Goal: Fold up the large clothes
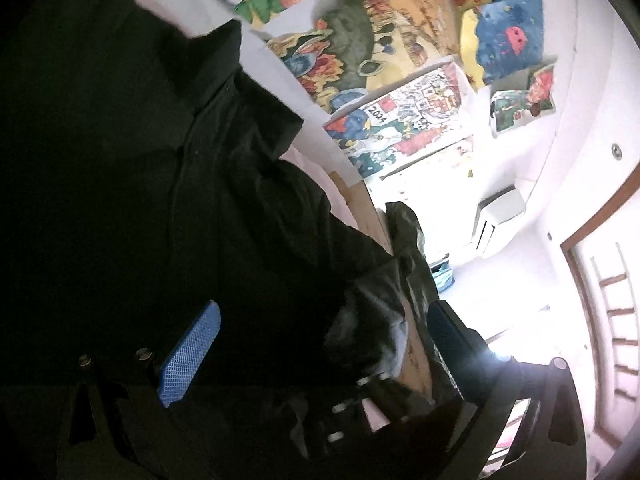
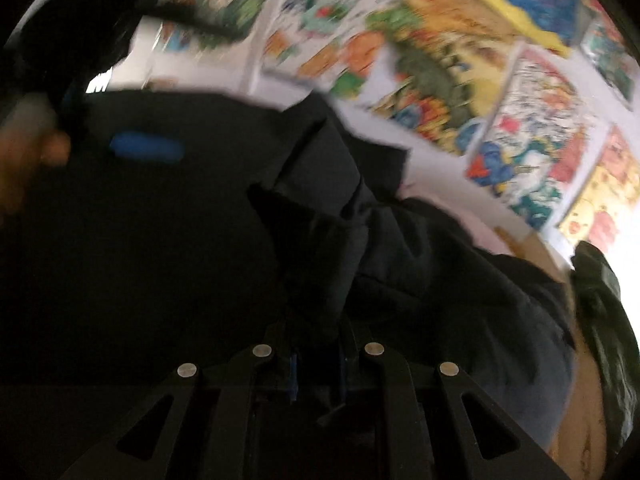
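A large black shirt with a collar (image 1: 132,168) fills the left wrist view; it also shows in the right wrist view (image 2: 200,240), blurred. My left gripper (image 1: 320,344) is open, its blue pads (image 1: 192,356) wide apart over the shirt; nothing is held between them. My right gripper (image 2: 318,360) is shut on a bunched fold of the black shirt (image 2: 320,280). The left gripper's blue pad (image 2: 146,147) and the hand holding it appear at the left of the right wrist view.
A dark olive garment (image 1: 412,256) lies on the wooden surface (image 1: 372,212) to the right, also in the right wrist view (image 2: 604,312). Colourful posters (image 1: 392,40) cover the white wall behind. An air conditioner (image 1: 500,216) and a door (image 1: 600,320) are further right.
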